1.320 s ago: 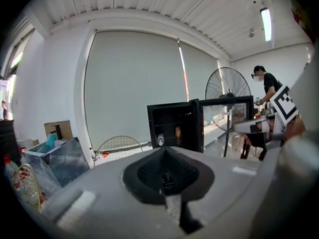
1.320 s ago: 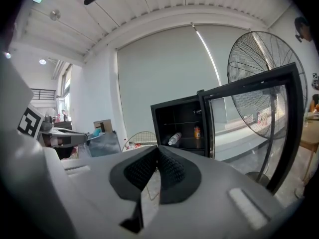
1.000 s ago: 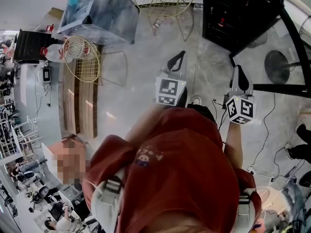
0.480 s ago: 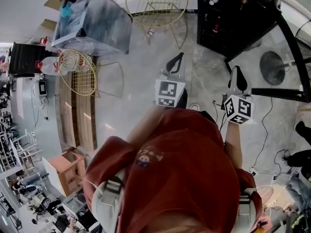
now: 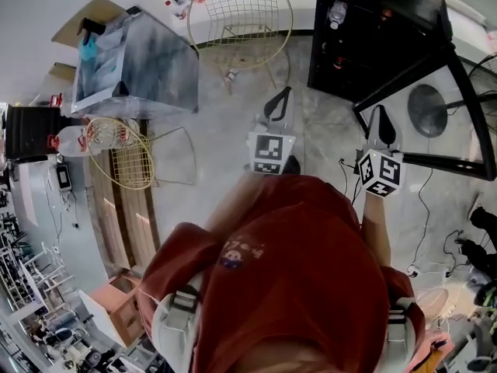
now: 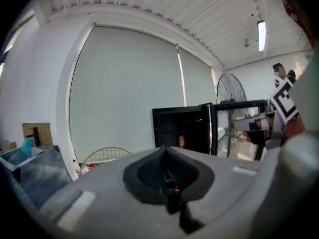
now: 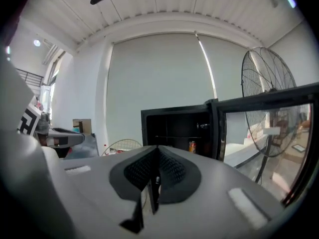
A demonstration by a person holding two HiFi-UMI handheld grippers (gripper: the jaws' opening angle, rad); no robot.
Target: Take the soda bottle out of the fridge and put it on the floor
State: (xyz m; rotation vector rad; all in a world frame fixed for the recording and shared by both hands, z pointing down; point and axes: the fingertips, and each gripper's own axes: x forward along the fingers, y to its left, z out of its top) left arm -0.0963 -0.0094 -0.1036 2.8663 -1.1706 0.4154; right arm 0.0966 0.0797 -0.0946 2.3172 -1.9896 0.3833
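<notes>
Left gripper (image 5: 284,92) and right gripper (image 5: 380,112) both pinched closed, empty. Soda bottle (image 5: 336,12) ahead of them in open fridge (image 5: 365,68): small, clear, pale cap; label unreadable.

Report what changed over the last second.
The person has stepped toward the open fridge; it and the wire chair now show nearer in the head view. The left gripper and right gripper stay held out front, jaws shut and empty. Nothing grasped or released.
</notes>
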